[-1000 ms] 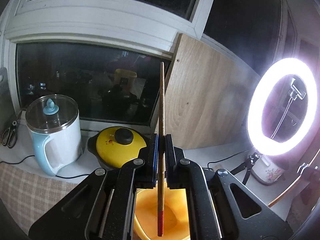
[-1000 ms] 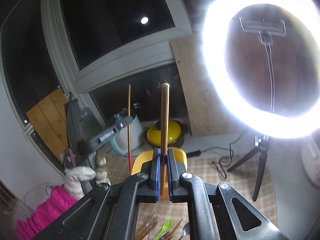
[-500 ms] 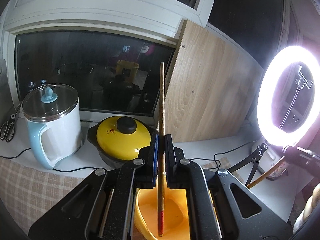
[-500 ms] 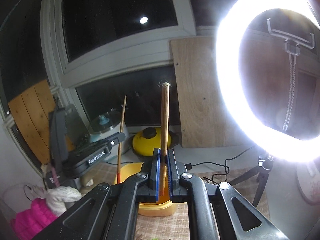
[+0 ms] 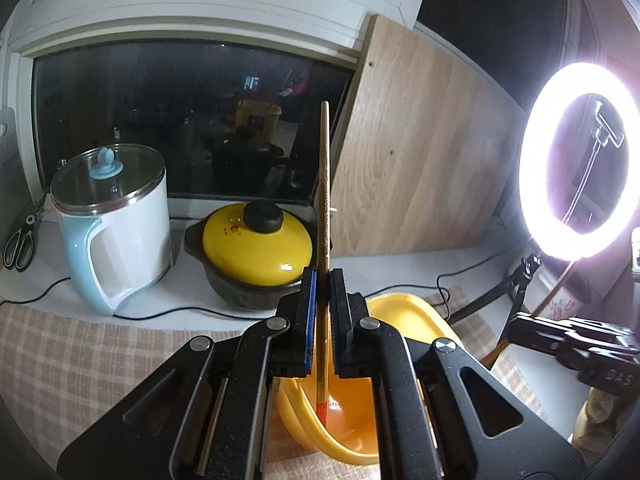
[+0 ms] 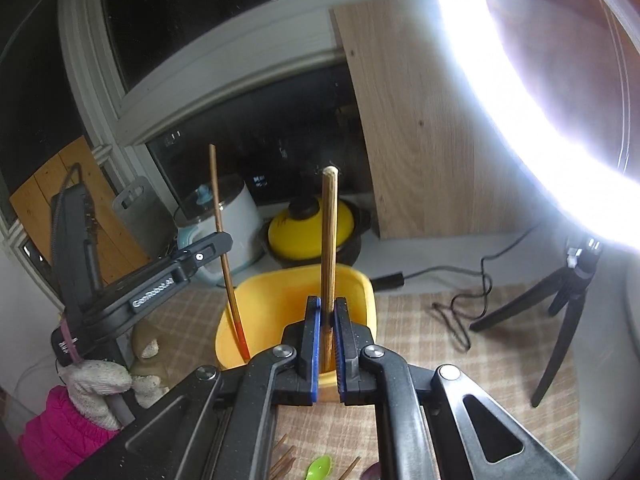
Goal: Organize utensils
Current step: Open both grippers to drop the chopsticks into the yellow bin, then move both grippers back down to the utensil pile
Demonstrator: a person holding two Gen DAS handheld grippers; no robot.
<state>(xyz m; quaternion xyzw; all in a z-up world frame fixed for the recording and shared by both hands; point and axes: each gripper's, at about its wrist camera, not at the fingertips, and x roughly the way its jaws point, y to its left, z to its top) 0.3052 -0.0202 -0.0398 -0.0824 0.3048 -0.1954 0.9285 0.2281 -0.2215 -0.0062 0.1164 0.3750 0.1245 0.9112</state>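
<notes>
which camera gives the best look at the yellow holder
The right wrist view: the yellow holder shows its rim, inside and front wall. In the left wrist view the left gripper hides most of it.

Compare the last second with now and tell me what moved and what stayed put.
The left gripper has carried its red-tipped chopstick down until the tip sits inside the yellow container. The right gripper has come closer to that container with its wooden chopstick. Nothing was grabbed or released. Both grippers stay clamped on upright chopsticks; the kettle and yellow pot have not moved.
</notes>
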